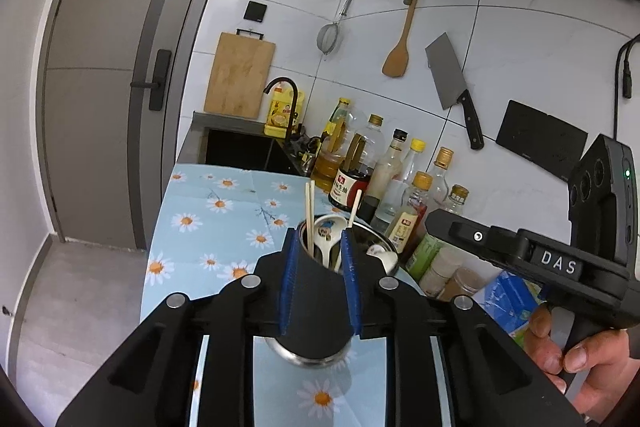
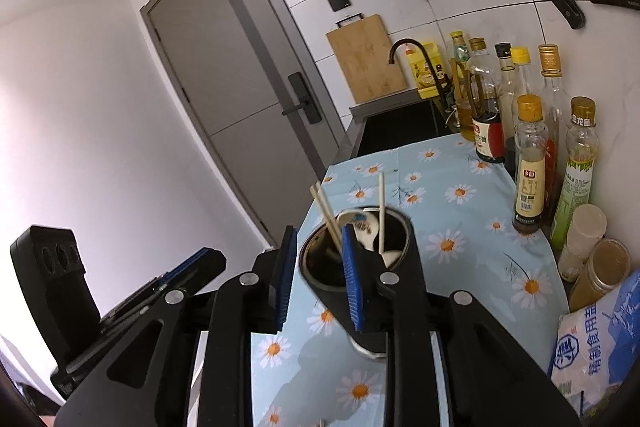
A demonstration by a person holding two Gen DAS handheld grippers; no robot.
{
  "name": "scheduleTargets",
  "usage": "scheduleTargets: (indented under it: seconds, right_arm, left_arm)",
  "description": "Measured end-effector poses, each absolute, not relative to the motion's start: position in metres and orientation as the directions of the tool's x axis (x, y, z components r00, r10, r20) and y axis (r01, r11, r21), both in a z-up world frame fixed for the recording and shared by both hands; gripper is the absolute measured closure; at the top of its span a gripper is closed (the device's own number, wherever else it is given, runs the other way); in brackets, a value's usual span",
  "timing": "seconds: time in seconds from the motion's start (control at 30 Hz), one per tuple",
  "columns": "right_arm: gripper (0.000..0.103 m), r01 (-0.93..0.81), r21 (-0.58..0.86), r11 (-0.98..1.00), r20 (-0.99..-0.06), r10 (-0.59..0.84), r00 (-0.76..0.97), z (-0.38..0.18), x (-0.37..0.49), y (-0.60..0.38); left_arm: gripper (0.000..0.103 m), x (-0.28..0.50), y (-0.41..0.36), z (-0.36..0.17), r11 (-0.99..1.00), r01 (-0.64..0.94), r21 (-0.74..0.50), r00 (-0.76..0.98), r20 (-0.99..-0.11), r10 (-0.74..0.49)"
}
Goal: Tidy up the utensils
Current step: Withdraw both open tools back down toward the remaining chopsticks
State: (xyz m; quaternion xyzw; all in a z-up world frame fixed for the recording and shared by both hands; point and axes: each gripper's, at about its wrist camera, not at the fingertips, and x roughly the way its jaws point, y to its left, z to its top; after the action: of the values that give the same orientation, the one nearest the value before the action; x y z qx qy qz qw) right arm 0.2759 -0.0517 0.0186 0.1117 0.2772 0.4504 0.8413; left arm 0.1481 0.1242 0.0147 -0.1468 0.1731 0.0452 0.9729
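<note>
The left gripper is being held level with a black utensil cup, its blue pads standing on either side of the cup's wall with the jaws partly open; whether the pads are pressing on the cup cannot be told. The right gripper is being kept partly open too, with one blue pad lying in front of the cup and the other pad off to the cup's left, nothing being clamped between them. The cup is being shown standing on a daisy-patterned cloth over the counter. Wooden chopsticks and a white ceramic spoon are being held upright inside it. Sauce and oil bottles are being seen lined along the tiled wall beside the cloth. A person's hand is being seen wrapped around the right gripper's handle.
</note>
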Motion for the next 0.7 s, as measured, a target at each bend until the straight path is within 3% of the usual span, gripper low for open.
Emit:
scheduleTargets:
  seconds: [0.03, 0.7]
  right_arm:
    - [0.069, -0.700, 0.438, 0.565, -0.372, 0.822, 0.431, 0.019, 0.273, -0.053]
    - [0.062, -0.736, 0.482, 0.476, -0.524, 0.829, 0.193, -0.014, 0.239, -0.069]
  left_arm:
    - [0.082, 0.145, 0.124, 0.015, 0.952, -0.143, -0.270, 0.935, -0.354, 0.040]
    - [0.082, 0.083, 0.090, -0.008, 0.906, -0.295, -0.302, 0.839, -0.536, 0.094]
